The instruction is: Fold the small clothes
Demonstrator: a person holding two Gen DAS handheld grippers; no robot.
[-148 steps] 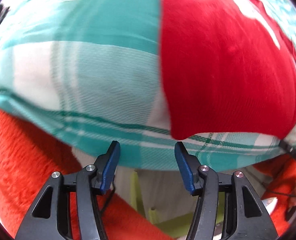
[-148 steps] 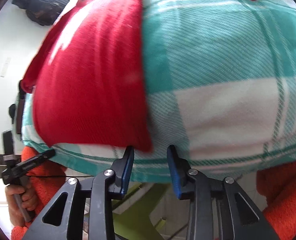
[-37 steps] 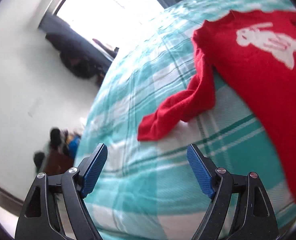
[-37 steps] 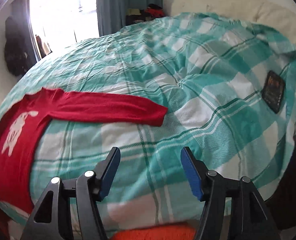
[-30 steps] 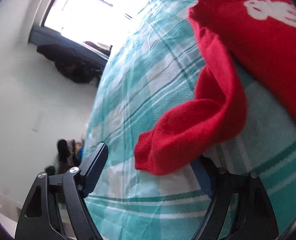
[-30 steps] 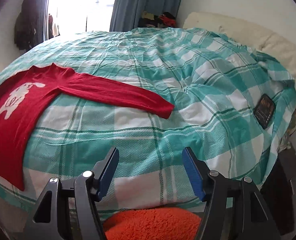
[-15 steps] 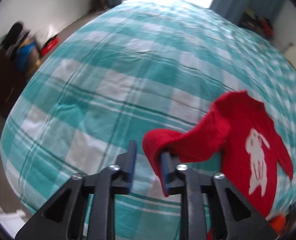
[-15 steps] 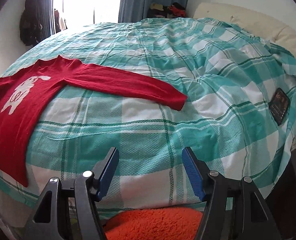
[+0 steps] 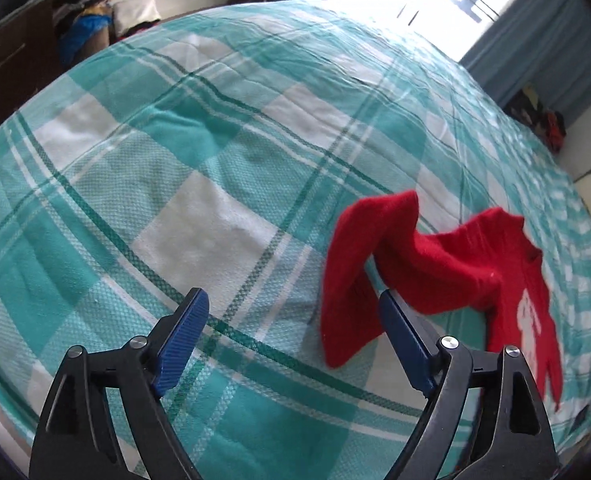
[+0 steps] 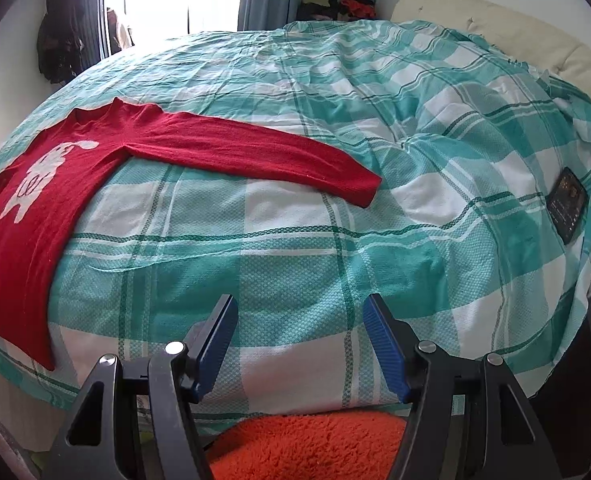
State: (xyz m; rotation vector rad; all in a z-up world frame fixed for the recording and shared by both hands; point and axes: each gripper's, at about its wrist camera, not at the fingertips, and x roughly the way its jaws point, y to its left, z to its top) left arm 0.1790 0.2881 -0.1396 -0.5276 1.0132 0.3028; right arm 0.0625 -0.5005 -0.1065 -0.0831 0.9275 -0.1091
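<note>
Half a second ago the left gripper (image 9: 293, 342) was pinched on the cuff of the red sweater's sleeve; now its jaws stand wide with nothing between them, and that sleeve (image 9: 359, 272) hangs humped and mid-drop just beyond the right-hand blue pad. The right gripper (image 10: 300, 346) looks the same as before: jaws wide and empty, low at the near edge of the bed.

Nearest in the right wrist view is fuzzy orange fabric (image 10: 307, 446) beneath the gripper. Beyond it spreads a teal and white checked bedspread (image 10: 295, 256). The red sweater (image 10: 35, 208), with a white rabbit-like figure on its chest, lies flat on the left part of the bed. Its other sleeve (image 10: 255, 152) stretches straight out to the right, the cuff ending ahead of the right gripper and a little beyond its right pad. A dark flat object (image 10: 567, 204) lies further right. Curtains and a bright window sit at the back.

That outstretched sleeve runs across the right gripper's line of sight, so the right hand is likely the nearer one for folding it inward.
</note>
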